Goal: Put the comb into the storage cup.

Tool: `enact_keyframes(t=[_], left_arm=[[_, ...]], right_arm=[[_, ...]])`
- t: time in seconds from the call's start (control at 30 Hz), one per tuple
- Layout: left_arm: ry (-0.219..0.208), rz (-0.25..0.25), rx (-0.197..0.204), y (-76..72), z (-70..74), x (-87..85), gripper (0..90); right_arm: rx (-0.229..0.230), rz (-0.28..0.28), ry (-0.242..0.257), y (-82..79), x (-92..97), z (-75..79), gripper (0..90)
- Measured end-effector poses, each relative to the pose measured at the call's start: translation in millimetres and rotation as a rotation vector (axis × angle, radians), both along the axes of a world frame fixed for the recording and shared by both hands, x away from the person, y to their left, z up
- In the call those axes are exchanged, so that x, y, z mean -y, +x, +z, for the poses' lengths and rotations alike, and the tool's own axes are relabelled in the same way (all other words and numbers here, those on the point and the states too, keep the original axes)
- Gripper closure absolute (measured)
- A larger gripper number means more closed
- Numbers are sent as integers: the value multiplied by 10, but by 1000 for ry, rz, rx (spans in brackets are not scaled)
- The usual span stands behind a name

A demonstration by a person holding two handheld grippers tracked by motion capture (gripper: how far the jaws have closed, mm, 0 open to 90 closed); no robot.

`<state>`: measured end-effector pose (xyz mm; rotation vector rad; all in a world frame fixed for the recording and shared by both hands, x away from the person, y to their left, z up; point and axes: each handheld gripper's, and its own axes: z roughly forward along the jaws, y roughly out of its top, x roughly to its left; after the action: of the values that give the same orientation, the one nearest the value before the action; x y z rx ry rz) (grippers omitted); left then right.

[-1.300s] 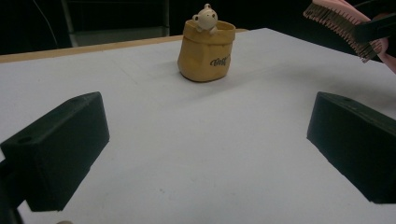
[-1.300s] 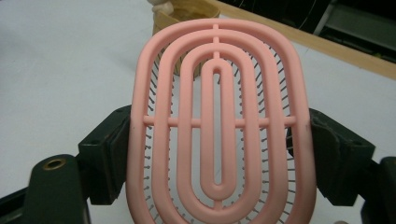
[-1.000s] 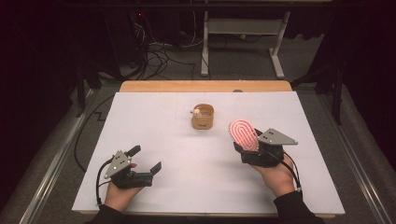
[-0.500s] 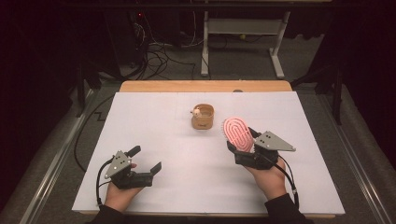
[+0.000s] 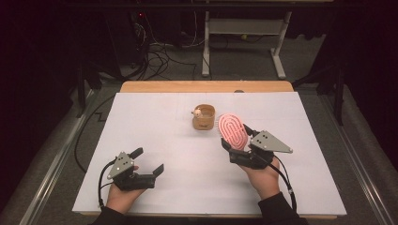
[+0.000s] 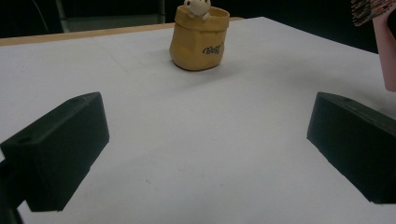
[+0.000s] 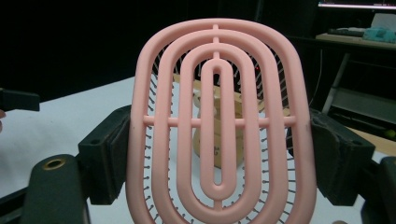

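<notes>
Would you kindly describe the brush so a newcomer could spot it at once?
On the white table, look right of the tan pot. The right claw holds a pink oval brush upright, made of nested loops with thin bristles, the sole pink thing there.

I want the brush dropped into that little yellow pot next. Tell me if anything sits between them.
Nothing visible does. The right gripper is clamped on the pink hairbrush, which hangs just right of the yellow pot, with bare white table around them. The pot's small figure perches on its rim.
</notes>
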<state>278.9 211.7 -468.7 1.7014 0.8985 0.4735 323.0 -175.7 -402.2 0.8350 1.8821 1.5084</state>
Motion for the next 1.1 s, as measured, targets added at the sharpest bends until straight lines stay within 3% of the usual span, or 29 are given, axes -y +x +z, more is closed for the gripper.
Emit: enact_keyframes(t=[0.3, 0.9, 1.1], left_arm=[[6, -8, -9, -26, 2, 48, 0], [43, -56, 11, -87, 31, 177, 0], [35, -74, 14, -91, 75, 196, 0]], right_arm=[[61, 25, -2, -60, -98, 9, 204], [39, 24, -42, -132, -101, -160, 204], [44, 24, -53, -144, -137, -189, 204]])
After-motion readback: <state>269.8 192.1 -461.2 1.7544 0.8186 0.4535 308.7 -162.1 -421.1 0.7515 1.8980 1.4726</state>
